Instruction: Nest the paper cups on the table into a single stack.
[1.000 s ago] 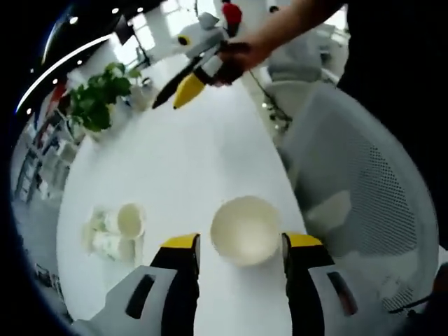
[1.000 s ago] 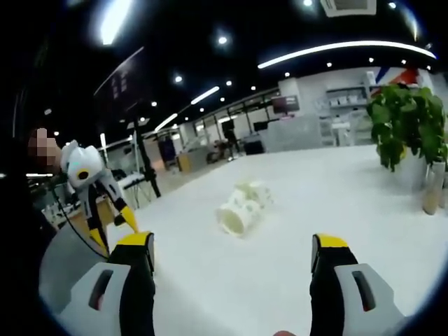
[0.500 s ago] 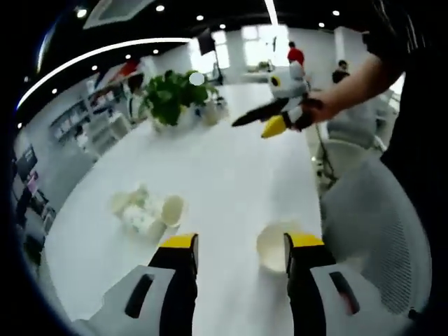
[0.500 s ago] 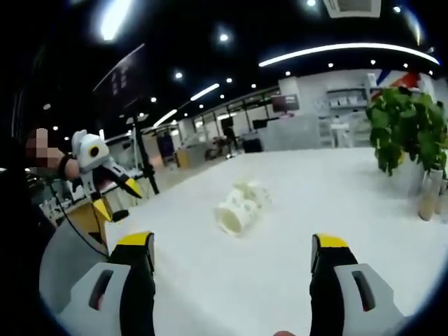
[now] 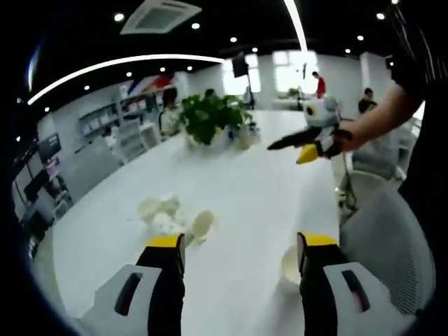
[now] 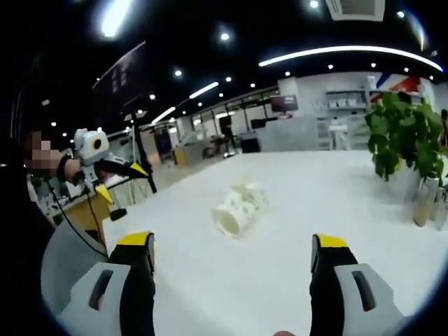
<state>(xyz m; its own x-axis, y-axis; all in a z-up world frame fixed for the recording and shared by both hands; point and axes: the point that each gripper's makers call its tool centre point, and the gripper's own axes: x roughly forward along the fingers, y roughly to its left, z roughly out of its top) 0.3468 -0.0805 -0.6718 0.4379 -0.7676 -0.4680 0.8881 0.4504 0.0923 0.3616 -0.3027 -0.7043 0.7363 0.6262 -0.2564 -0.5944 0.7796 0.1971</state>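
left tongs (image 5: 241, 255) spread wide and holding nothing, yellow-tipped black jaws rising over a long white worktop (image 5: 252, 189) in an open-plan office. a loose cluster of white paper cups (image 5: 171, 215) lying on their sides just ahead of the left jaw, the nearest one with its mouth turned toward the camera. a single white paper cup (image 5: 291, 264) standing apart by the worktop's edge, partly hidden behind the right jaw, not between the jaws. farther along the worktop, a leafy green potted plant (image 5: 210, 119). at right, an outstretched arm (image 5: 381, 122) gripping the right tongs (image 5: 299, 147) above the worktop, jaws parted, pointing toward the plant. a grey mesh office chair (image 5: 388, 245) just beside the worktop's edge.

from the right gripper view, right tongs (image 6: 234, 259) likewise parted and empty, held well short of the same tumbled white paper cups (image 6: 239, 206) lying mid-worktop (image 6: 336, 203). green plant (image 6: 406, 133) at far right. left tongs (image 6: 115, 175) in view at far left, beyond the worktop's edge, jaws apart.
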